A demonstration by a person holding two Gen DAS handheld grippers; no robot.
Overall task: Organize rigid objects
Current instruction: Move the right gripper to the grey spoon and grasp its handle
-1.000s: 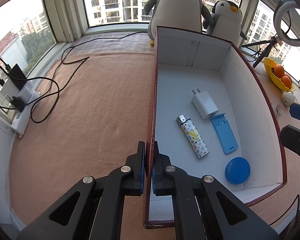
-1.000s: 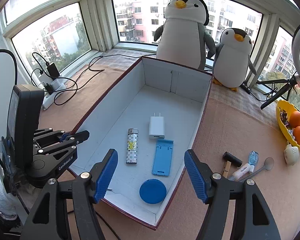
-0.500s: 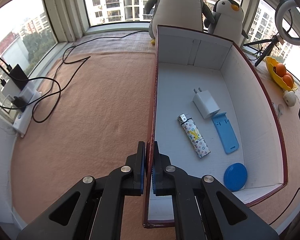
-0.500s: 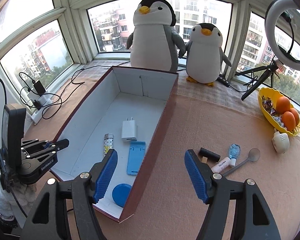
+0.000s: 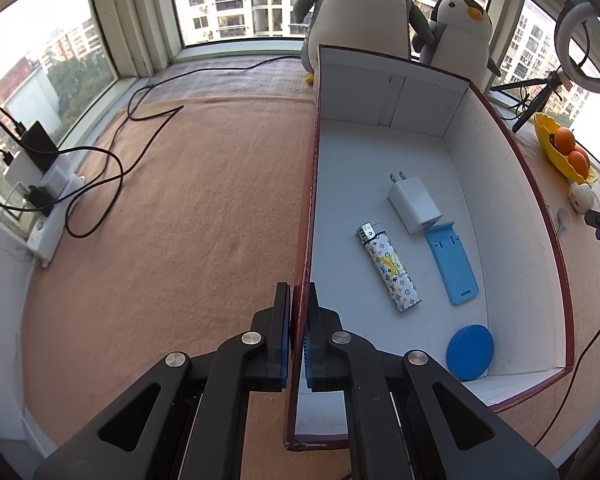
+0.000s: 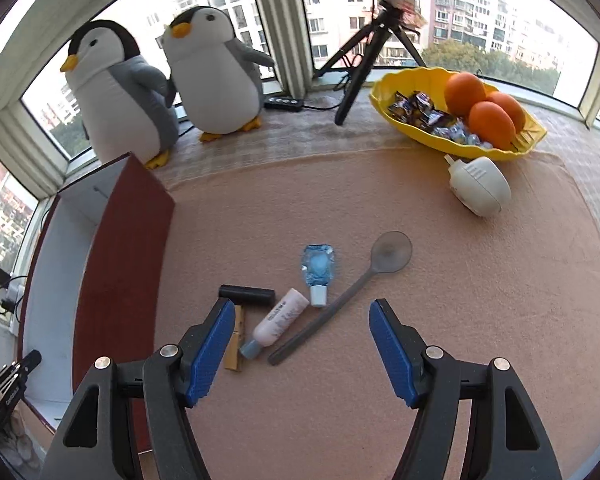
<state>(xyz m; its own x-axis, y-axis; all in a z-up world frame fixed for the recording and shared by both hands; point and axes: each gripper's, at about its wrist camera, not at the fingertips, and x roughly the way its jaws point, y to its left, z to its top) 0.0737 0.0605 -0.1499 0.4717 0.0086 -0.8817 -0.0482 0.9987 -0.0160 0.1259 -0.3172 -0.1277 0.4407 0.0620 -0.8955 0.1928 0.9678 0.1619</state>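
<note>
- While the left gripper (image 5: 299,336) is pinched flat on the near left wall of the box (image 5: 516,208), it is tied up steadying that box, so the free right gripper (image 6: 302,346) is the hand for the next pick.
- Right gripper: jaws spread wide, nothing between the pads, hovering over the loose pile on the pink mat (image 6: 460,300).
- Pile lies just ahead of the right fingertips, slightly left of centre: hammer (image 6: 246,296) nearest the left pad, white tube (image 6: 278,320) beside it, small blue bottle (image 6: 318,270) further out, grey spoon (image 6: 344,292) to the right.
- Long axes: tube and spoon both run diagonally, near-left to far-right, so not square to the jaw gap; likely needs a wrist roll before closing across either one.
- Box sits to the left of the pile, dark red outer wall facing it; carry goes left over that wall.
- Already inside the box: lighter (image 5: 388,268), white charger (image 5: 414,206), blue stand (image 5: 452,266), blue round lid (image 5: 470,352).
</note>
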